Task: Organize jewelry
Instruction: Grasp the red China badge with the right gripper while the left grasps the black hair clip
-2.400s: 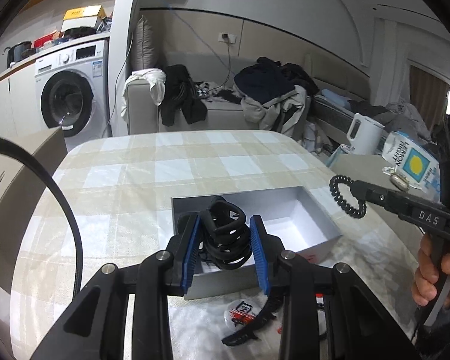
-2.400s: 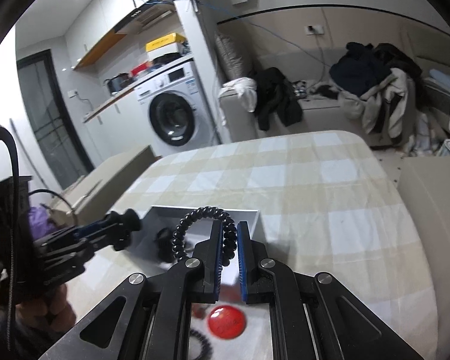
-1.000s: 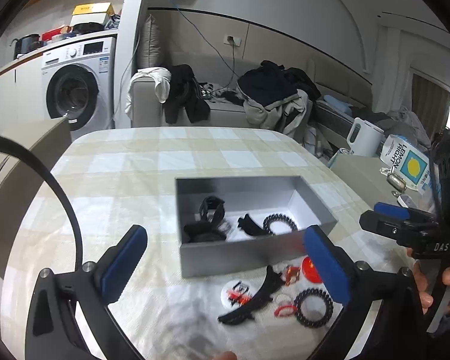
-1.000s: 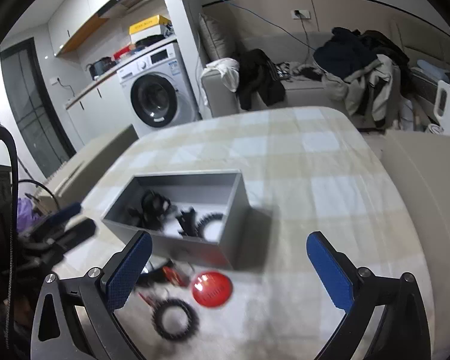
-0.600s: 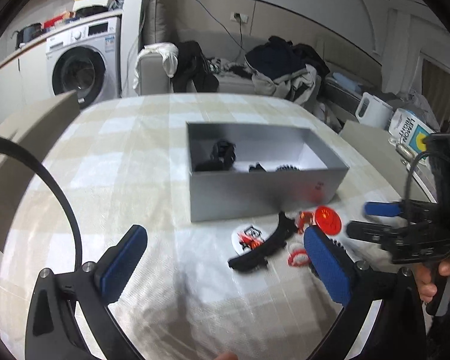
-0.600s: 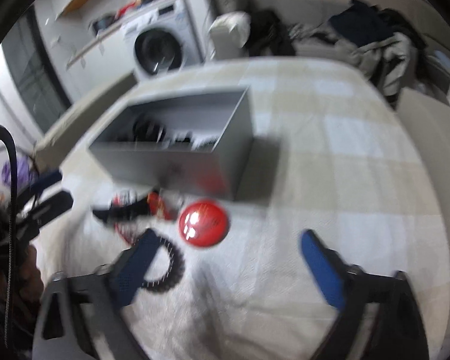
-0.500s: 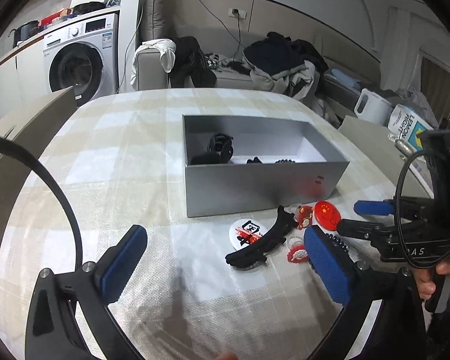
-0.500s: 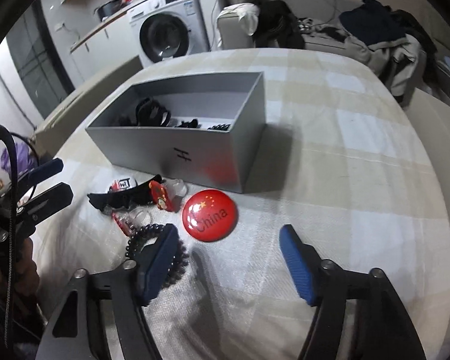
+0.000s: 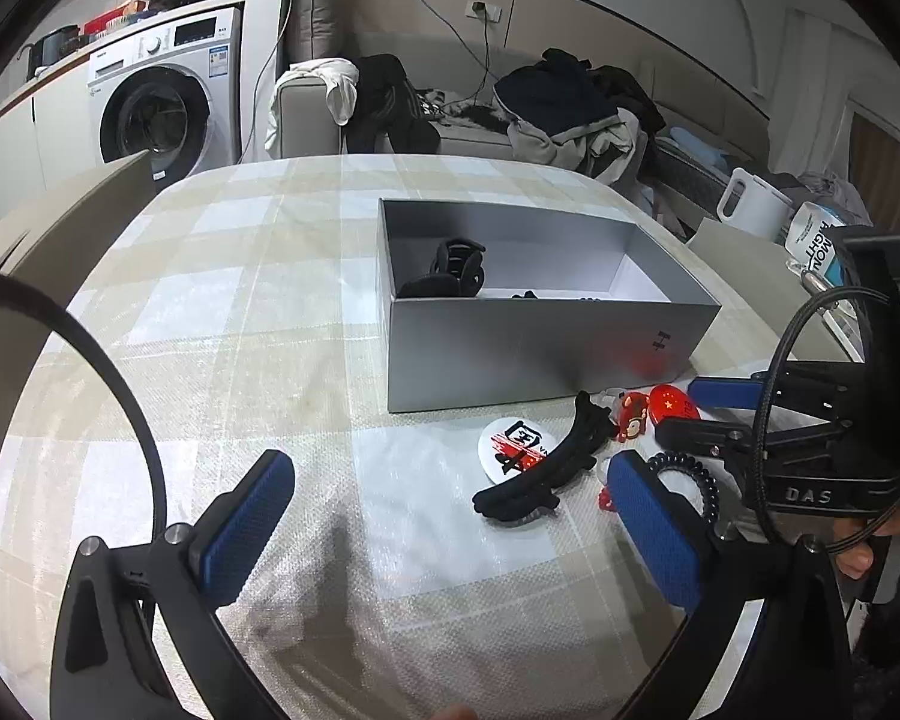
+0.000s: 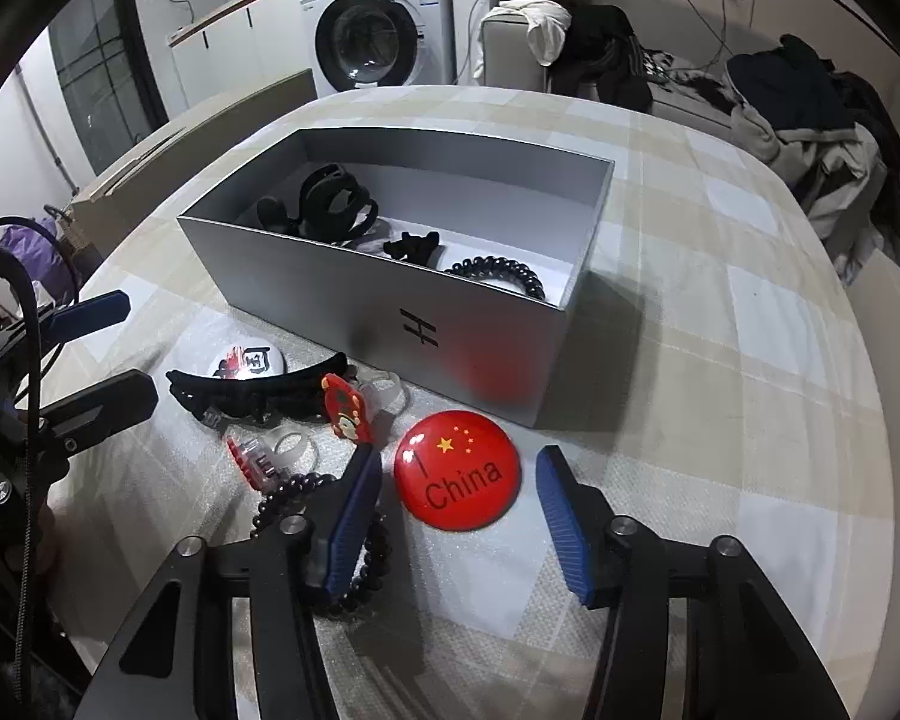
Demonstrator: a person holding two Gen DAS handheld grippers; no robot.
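The counter (image 10: 750,330), under a checked cloth, carries the grey box (image 10: 390,300), which already holds a black claw clip (image 10: 330,198), a small black piece and a coiled black hair tie (image 10: 498,273). The rest of the jewelry lies on the cloth just in front of the box's near wall: a long black hair clip (image 10: 252,396), a white badge (image 10: 247,361), a red figure charm (image 10: 348,408), a clear ring with a red clip, a dark bead bracelet (image 10: 306,492) and the red China badge (image 10: 456,471). The right hand-held gripper (image 10: 459,510) is released, its jaws straddling the China badge low over the cloth, so that pick looks to be the step in hand; next it must close on the badge's thin rim and lift it into the box. The left hand-held gripper (image 9: 450,516) hangs spread wide in front of the box, holding nothing.
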